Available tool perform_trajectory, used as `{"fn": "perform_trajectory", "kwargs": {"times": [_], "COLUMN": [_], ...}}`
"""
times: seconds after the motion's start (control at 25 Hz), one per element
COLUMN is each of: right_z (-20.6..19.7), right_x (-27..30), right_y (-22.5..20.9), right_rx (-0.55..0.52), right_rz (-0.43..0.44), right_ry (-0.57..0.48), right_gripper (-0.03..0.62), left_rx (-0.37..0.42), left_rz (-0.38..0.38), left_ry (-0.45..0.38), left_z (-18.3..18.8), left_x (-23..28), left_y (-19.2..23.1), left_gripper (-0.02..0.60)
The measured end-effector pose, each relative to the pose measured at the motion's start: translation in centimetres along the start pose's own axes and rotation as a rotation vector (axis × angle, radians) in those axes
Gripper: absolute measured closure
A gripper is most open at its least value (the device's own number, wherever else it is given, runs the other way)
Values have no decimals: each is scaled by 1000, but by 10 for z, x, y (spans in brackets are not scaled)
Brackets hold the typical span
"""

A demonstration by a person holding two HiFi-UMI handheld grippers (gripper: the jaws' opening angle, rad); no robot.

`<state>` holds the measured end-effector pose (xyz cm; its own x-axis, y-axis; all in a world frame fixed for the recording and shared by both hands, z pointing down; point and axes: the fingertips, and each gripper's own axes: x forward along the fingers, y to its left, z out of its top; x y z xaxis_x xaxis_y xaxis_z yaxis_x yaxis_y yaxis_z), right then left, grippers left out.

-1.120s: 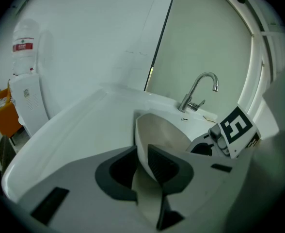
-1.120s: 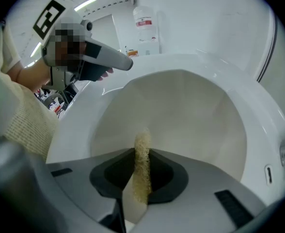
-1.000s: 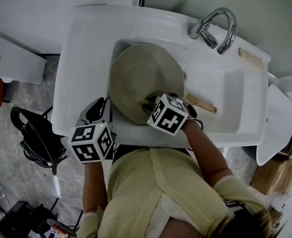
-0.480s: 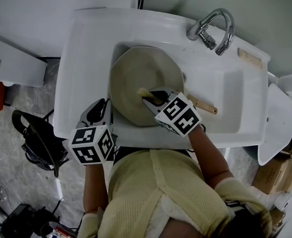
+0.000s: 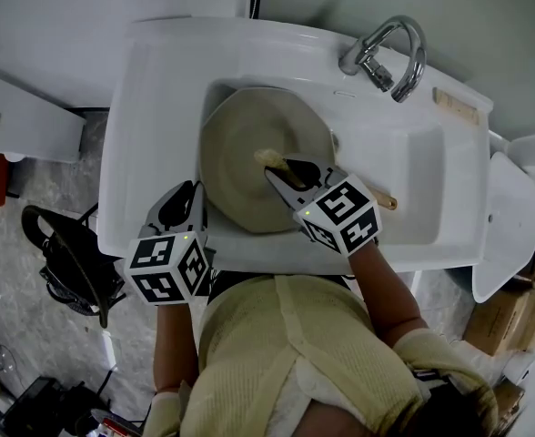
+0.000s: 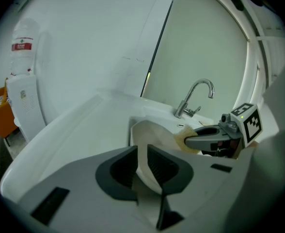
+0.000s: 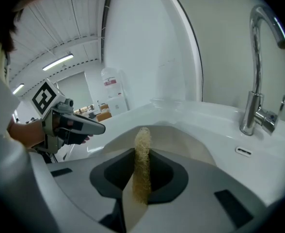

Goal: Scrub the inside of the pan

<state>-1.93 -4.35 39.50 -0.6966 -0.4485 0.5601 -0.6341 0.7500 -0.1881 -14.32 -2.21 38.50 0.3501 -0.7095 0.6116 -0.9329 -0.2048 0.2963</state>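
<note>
**Left gripper (image 6: 141,161) pinches the pan (image 5: 249,139) rim; right gripper (image 7: 142,166) nips the sponge (image 7: 142,149)**

From my seat, the left gripper view shows its jaws pressed onto the pale rim of the pan, with the thin wall standing up between them. In the head view that grip sits at about 8 o'clock on the pan. The pan lies in the left part of the sink (image 5: 149,89), open side up towards me.

The right gripper reaches in from about 4 o'clock. Its own view shows the jaws closed on a thin, coarse, straw-coloured sponge held edge-on, the top poking out past the tips. In the head view the sponge is over the pan's inner face, a little towards 3 o'clock from the middle. I cannot tell whether it touches the surface or sits just off it.

The tap (image 5: 390,48) stands on the sink deck at about 2 o'clock from the pan, well apart from both grippers.
</note>
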Motion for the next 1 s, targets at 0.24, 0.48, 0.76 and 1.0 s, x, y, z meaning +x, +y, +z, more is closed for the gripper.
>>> {"fn": "perform_trajectory", "kwargs": {"times": [0.24,0.48,0.76,1.0], "right_z": [15,14,6,7], "right_x": [-14,-21,-19,-20], "right_y": [-18,-30,-32,-25], "right_rx": [127,265,321,338], "right_rz": [-45,-49,-56,-38], "right_ry": [-139,-194,-190,-189], "right_gripper": [516,516,516,517], "left_rx": [-6,-18,-19,-19], "left_rz": [-5,-5,-1,-3], "left_ry": [-22,-45,-44,-44], "left_z": [5,9,9,8], "left_x": [-1,-2,-2,-3], "left_y": [-4,-5,-3,-4], "left_gripper": [472,477,479,483]}}
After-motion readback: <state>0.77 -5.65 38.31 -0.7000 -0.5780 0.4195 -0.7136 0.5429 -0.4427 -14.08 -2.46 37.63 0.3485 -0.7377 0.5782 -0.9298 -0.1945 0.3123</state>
